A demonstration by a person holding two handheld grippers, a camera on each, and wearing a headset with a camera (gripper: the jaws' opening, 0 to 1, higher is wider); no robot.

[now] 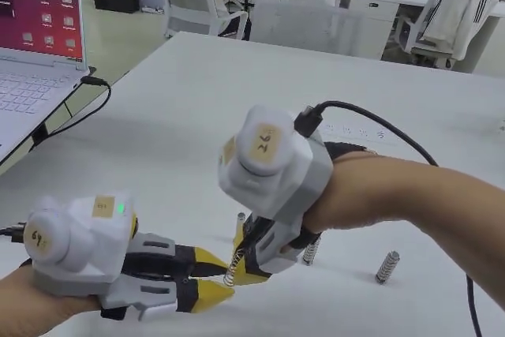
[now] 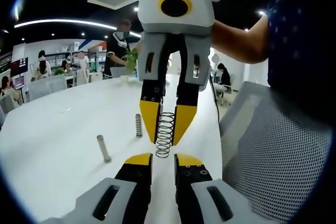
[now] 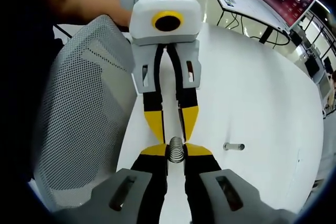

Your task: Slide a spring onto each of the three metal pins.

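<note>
Left gripper nearest: jaws parted, gripping nothing, tips just short of spring lower end, likely poised to steady or guide it. Right gripper clenched on same spring, coil hanging between its fingertips, free end exposed for threading. Bare metal pin upright, off to side of both fingertip pairs; probable target. Sprung pin beyond, apparently done.

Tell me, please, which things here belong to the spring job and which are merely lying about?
For the job:
spring, held in the right gripper
bare pin
sprung pin
second sprung pin

Lying about:
laptop
mesh chair
</note>
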